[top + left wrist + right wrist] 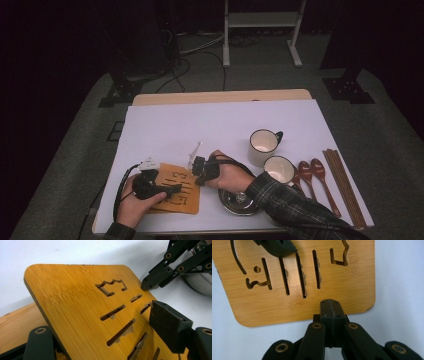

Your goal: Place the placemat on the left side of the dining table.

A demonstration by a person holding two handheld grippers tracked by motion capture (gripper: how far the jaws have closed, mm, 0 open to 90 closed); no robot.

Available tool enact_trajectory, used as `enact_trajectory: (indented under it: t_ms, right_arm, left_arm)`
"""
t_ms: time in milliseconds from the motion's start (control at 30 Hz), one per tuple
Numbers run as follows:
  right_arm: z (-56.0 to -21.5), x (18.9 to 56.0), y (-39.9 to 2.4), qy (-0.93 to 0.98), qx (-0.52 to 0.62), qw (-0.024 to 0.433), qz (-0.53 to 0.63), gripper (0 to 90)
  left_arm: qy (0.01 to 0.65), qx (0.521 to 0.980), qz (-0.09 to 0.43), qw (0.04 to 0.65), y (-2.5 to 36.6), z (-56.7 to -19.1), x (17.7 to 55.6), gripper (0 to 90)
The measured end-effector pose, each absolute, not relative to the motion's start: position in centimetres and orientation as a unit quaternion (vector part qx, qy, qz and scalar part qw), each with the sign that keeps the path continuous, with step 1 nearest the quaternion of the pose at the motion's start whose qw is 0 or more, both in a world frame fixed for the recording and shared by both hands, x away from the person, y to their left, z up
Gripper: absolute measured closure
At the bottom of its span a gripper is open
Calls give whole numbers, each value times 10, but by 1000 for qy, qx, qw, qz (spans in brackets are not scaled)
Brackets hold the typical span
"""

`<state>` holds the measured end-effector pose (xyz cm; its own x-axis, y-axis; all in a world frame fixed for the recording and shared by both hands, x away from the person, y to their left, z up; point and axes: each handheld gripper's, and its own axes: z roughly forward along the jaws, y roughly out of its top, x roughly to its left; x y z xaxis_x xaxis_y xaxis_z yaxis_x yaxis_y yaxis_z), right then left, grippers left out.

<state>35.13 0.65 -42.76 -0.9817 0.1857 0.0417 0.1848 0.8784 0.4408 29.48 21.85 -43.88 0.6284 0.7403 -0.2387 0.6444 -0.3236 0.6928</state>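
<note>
I have the bamboo board at the near left of the table, lying on the white cover, with a second board under it. My left gripper straddles its near edge: one jaw sits on top by the cut slots, the other below, though I cannot tell if the pads press yet. My right gripper has its jaws together, tip resting on the opposite edge, steadying it. I judge this is the pick-up step, grip nearly made. Next I need to squeeze the left jaws firmly onto the board, then lift without dragging the lower one along.
</note>
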Motion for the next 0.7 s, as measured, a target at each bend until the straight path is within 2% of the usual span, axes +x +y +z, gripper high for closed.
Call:
enact_trajectory:
  t_ms: [367,700]
  right_arm:
    - [-423,353,4,965,92,6,245,888]
    - [-413,356,0,959,100,25,264,805]
  left_arm:
    - [437,803,52,403,221,-440,296,290]
    - [448,796,43,404,223,-440,296,312]
